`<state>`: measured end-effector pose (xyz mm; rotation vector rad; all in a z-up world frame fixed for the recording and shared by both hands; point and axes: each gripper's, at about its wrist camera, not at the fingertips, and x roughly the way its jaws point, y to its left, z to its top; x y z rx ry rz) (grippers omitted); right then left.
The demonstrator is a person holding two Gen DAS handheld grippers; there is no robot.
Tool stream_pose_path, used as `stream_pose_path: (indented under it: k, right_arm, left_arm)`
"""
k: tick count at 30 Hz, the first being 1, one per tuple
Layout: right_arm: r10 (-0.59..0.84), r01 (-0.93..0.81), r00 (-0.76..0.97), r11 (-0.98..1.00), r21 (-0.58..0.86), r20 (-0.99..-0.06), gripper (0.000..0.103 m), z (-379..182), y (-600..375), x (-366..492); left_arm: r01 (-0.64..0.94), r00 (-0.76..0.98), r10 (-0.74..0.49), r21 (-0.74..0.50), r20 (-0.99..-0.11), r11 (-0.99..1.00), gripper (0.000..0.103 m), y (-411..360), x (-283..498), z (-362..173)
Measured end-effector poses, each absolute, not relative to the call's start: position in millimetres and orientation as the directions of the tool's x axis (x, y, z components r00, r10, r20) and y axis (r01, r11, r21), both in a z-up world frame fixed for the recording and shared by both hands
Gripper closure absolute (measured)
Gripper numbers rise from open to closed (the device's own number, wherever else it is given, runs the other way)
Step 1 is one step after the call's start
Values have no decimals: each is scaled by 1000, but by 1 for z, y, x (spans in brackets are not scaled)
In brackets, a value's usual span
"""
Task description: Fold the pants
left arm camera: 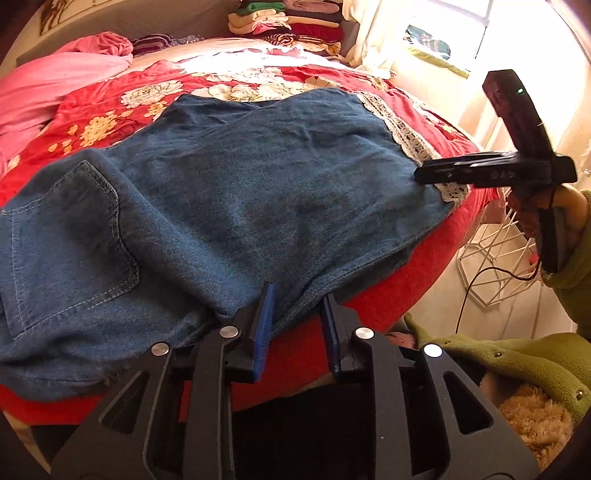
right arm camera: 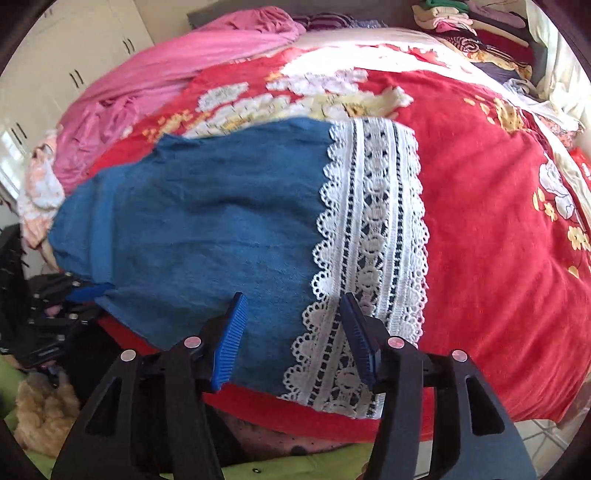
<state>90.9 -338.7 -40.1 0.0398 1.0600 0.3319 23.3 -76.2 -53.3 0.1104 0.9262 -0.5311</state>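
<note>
Blue denim pants (left arm camera: 229,192) lie spread on the red floral bedspread (left arm camera: 122,99), back pocket at the left, white lace hem (left arm camera: 406,136) at the right. My left gripper (left arm camera: 297,295) is open at the near edge of the pants, its blue pads either side of the cloth edge. My right gripper (right arm camera: 293,299) is open just over the near end of the leg (right arm camera: 207,221), astride the border of denim and lace hem (right arm camera: 373,229). In the left wrist view the right gripper (left arm camera: 421,175) hovers by the lace end.
A pink blanket (left arm camera: 55,81) is bunched at the far left of the bed. Stacked folded clothes (left arm camera: 291,22) sit at the bed's far end. A white wire basket (left arm camera: 491,258) stands on the floor to the right. White wardrobes (right arm camera: 74,55) stand beyond the bed.
</note>
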Motion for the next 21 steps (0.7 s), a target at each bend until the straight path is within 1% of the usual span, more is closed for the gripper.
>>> stream_pose_path:
  k: [1,3,4,5,7,10,11,13,16,19,20,21]
  right_arm:
    - [273,-253,453,952,171,-849,49,-42,-336,90]
    - [258,-269,458,952,144,-851,42,-42,-329,90]
    - [255,-279,456,951,136,-852,37,-42,-327,89]
    - [253,-283,455,950,131,-854,35,-42,-325,89]
    - [252,-281,454,951,132,-854,35,-42,-323,89]
    - [295,-270,463,945,184,-836,35,-33,-329,87]
    - [317,-274,470,940,205,-824,35,-28,-331,85]
    - [338,-283,492,934,220,-802,35,-19,-332,81]
    - [351,-300,513,928,219,-783,35,-12,-329,79]
    - [354,-310,510,926,217,-784,36,-13,-325,81]
    - [358,-313,503,924,220,-786,35,-15,-323,82]
    - [357,-314,499,924,219,-789,36,-16,-321,83]
  left_arm:
    - [479,489,-390,-133,-780,868,77,-75,20,-50]
    - [468,502,-406,-154,-763,870,71,-68,14,-43]
    - [458,509,-419,-175,-752,871,70,-62,12,-38]
    - [445,520,-424,-189,-742,875,69,-55,10,-34]
    - [396,562,-405,-194,-721,897,65,-36,6,-23]
    - [294,625,-350,-205,-698,934,61,1,0,-10]
    - [249,643,-321,-206,-695,946,59,14,-1,-7]
    - [140,680,-245,-206,-691,968,58,45,-3,-1]
    - [-13,700,-173,-255,-693,967,58,88,-1,1]
    - [-127,696,-113,-277,-709,952,55,116,1,-4]
    - [-139,698,-116,-292,-707,946,53,121,1,-4]
    - [-148,700,-121,-309,-704,940,44,124,3,-5]
